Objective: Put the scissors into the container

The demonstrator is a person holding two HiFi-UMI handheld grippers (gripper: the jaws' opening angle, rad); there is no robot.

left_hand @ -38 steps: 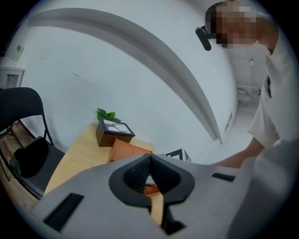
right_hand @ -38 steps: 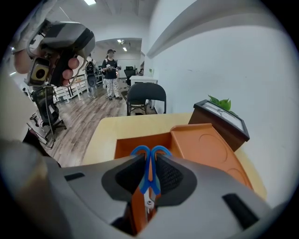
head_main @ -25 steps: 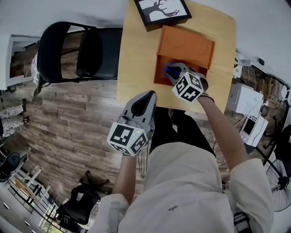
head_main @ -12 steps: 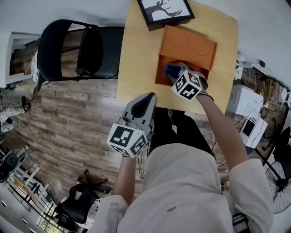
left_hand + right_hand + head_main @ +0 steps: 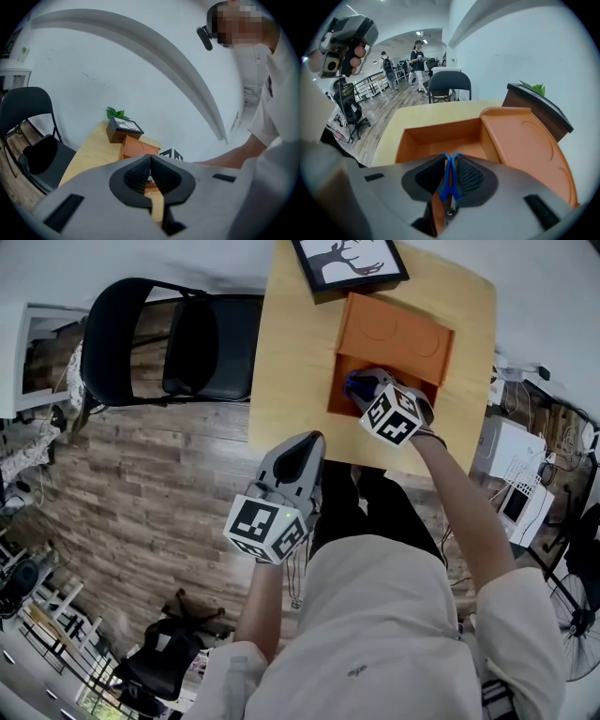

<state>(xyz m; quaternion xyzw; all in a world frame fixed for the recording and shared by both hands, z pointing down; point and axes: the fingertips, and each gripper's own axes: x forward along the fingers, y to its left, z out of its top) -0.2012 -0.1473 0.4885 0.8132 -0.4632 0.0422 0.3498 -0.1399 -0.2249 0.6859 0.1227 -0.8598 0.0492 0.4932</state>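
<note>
The right tongs [image 5: 364,390] are closed on the scissors [image 5: 352,382]. In the right gripper view the two blue handle loops of the scissors [image 5: 449,180] stand upright, pinched between the ribbed pads of the tongs [image 5: 450,161]; the blades cannot be seen. The tongs and scissors hang over the open near half of the orange container [image 5: 398,329], which sits on the right part of the wooden worktop [image 5: 291,362]. The container [image 5: 440,133] shows a deep, box-shaped hollow on its near side and a flat orange panel with round imprints on its far side.

The left tongs [image 5: 300,448] are held at the near edge of the worktop, well apart from the container, in front of the person's body. In the left gripper view their jaws [image 5: 150,161] are pressed together with nothing between them.

A framed black-and-white picture [image 5: 349,263] lies at the far edge of the worktop, just beyond the container. A black folding chair [image 5: 178,343] stands on the wood floor to the left of the worktop.
</note>
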